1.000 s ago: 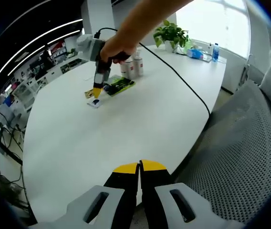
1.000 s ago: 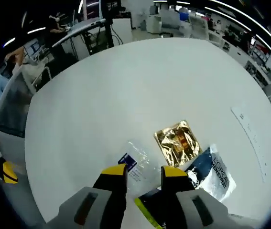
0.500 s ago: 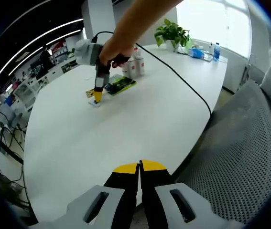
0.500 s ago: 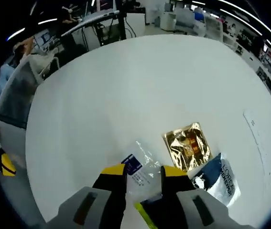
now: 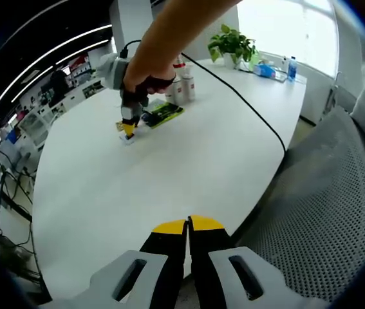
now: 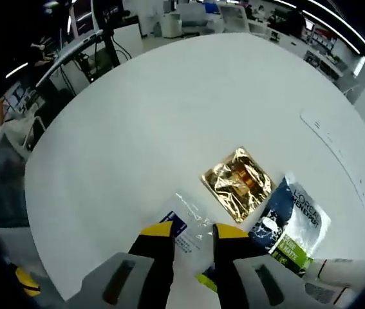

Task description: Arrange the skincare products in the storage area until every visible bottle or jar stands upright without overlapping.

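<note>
Left gripper [image 5: 188, 224]: nearest thing in the left gripper view, low at the table's near edge; yellow tips pressed together, nothing between them.
Table [image 5: 169, 167]: big, white, rounded; bare over the near half.
Chair [image 5: 324, 212]: grey mesh seat just off the table's edge, on the right of the left gripper view.
Cable [image 5: 246, 109]: black, runs across the tabletop from the right gripper's end towards the near edge.
Right gripper [image 6: 185, 229]: jaws a little apart, tips down over a clear sachet; cannot tell whether they pinch it. In the left gripper view the same tool [image 5: 128, 126] stands far across the table, pointing down, held by a person's hand [image 5: 145, 76].
Clear sachet [image 6: 188, 225]: flat on the table, blue label at one corner, lying under and between the right jaw tips.
Gold sachet [image 6: 237, 183]: crinkled foil, flat, just past the clear one, apart from it.
Dark sachet [image 6: 291, 225]: dark blue with a green band and white lettering, flat, beside the gold one; cannot tell if the edges touch.
White bottle [image 6: 343, 273]: partly seen at the lower right edge of the right gripper view, next to the dark sachet; looks to lie on its side.
Upright bottles [image 5: 181, 87]: small white group with red marks, standing just beyond the sachets in the left gripper view.
Potted plant [image 5: 232, 46]: far end of table, near the window.
Blue bottle [image 5: 290, 69]: far right end, beside small clutter too small to name.
</note>
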`<state>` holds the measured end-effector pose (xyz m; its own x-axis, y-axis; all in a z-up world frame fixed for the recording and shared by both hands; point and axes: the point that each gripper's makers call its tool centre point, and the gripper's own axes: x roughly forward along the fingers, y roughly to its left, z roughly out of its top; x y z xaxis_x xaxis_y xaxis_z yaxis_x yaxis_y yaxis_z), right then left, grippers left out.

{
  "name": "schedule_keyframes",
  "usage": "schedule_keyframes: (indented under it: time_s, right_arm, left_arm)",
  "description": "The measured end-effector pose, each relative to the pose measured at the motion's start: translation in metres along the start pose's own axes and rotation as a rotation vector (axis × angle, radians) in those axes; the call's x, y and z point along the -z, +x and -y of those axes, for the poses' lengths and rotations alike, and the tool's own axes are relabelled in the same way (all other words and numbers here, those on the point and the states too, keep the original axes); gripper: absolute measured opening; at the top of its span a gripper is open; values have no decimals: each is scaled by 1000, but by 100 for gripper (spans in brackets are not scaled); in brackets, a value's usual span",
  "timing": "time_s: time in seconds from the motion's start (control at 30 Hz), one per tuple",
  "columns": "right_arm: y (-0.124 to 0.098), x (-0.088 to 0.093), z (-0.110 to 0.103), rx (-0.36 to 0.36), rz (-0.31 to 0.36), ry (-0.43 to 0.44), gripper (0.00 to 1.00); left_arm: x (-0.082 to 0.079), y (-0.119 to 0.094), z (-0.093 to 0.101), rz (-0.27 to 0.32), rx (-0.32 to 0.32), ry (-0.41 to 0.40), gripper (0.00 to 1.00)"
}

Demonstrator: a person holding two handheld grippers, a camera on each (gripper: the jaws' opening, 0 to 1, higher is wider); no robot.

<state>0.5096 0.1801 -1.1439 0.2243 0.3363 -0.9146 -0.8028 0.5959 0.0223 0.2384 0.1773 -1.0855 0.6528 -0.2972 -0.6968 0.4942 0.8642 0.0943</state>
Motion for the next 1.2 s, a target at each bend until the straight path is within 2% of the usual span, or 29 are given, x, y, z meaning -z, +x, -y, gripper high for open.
schedule_keyframes:
  time_s: [0.17, 0.27, 0.43, 0.6, 0.67, 0.73, 0.83, 0.97, 1.13, 1.2]
  right_arm:
    - [0, -1, 3, 6, 22, 11, 19]
    - [1, -4, 7, 8, 40, 56, 19]
    - [-10, -8, 10, 27, 85, 61, 17]
    - [-26, -16, 9, 4, 160, 60, 19]
    - [-34, -25, 9, -6, 230, 49, 22]
    - [-49, -31, 3, -14, 300, 19, 24]
    - [-81, -37, -4, -45, 434, 74, 25]
    - [-118, -36, -11, -67, 564, 115, 31]
    - [-167, -23, -31, -95, 699, 142, 38]
    - [-182, -8, -43, -98, 706, 134, 38]
  left_arm:
    - [-1, 0, 0, 3, 1, -2, 0]
    - [-1, 0, 0, 4, 2, 0, 0]
    - [-1, -1, 0, 6, 2, 0, 0]
    - [-3, -1, 1, 12, 5, 4, 0]
    - [-3, -1, 2, 15, 8, 5, 0]
    - [-5, -1, 2, 21, 9, 6, 0]
    - [-7, -2, 2, 33, 8, 9, 0]
    - [-9, -3, 3, 45, 9, 15, 0]
    - [-9, -3, 8, 48, 30, 22, 0]
    - [-10, -3, 9, 50, 37, 25, 0]
